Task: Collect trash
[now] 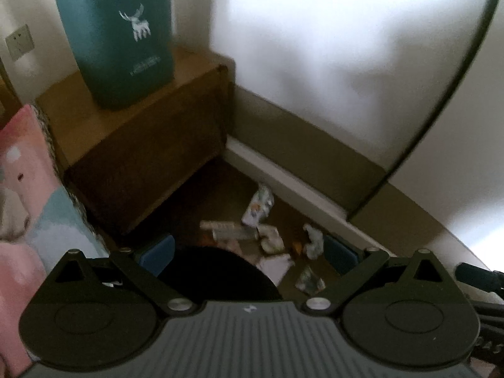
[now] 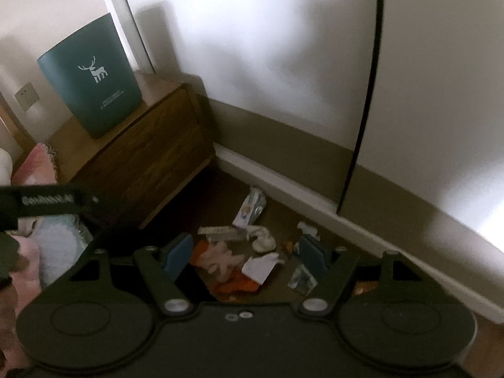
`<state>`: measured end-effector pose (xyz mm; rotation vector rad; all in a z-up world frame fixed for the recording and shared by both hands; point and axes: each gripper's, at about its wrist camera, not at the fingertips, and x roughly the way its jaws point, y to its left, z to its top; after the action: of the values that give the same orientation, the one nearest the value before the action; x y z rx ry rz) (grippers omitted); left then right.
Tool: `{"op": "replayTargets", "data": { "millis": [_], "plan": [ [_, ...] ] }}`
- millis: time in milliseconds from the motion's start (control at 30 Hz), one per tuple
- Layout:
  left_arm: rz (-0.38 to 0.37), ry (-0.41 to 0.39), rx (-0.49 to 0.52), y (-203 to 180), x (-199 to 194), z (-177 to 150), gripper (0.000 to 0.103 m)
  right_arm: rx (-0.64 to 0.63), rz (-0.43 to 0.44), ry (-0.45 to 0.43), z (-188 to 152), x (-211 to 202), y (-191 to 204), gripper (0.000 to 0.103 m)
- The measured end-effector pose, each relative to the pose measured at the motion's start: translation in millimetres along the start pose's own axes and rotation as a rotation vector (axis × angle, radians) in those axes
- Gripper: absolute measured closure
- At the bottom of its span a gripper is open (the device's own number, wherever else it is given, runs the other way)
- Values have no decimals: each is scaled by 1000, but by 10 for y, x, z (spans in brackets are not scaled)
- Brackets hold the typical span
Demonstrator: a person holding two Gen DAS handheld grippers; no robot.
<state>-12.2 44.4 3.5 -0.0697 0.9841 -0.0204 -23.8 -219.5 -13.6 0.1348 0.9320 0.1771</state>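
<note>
On wooden cabinet [image 2: 132,145], teal bin [image 2: 91,91], contents hidden, both hand-held grippers [image 1: 249,253] [image 2: 247,252] apart

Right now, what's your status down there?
Left gripper and right gripper open, empty. Crumpled paper and wrapper trash scattered on floor. Teal deer-print bin on wooden cabinet. Nothing blocking.

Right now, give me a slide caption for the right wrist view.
Open right gripper above floor trash; green deer bin on wooden dresser.
</note>
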Motion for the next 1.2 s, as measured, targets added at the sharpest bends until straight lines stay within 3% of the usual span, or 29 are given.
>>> {"op": "replayTargets", "data": {
  "millis": [167,400,633,800,1000,1200],
  "plan": [
    [24,-44,-47,359,137,242,2,-45,-2,-29,178,131,-11,28],
    [54,-2,-92,606,722,535,2,-144,30,13,509,760,-66,28],
    [120,46,-187,706,1577,775,2,-306,136,104,793,1839,232,28],
    [162,97,-180,685,2355,849,2,-419,242,190,941,2805,232,29],
    [143,196,-142,680,3320,738,2,-439,305,262,838,3727,200,29],
    [41,364,9,583,4429,180,2,-570,258,335,321,4684,131,29]
  ]
}}
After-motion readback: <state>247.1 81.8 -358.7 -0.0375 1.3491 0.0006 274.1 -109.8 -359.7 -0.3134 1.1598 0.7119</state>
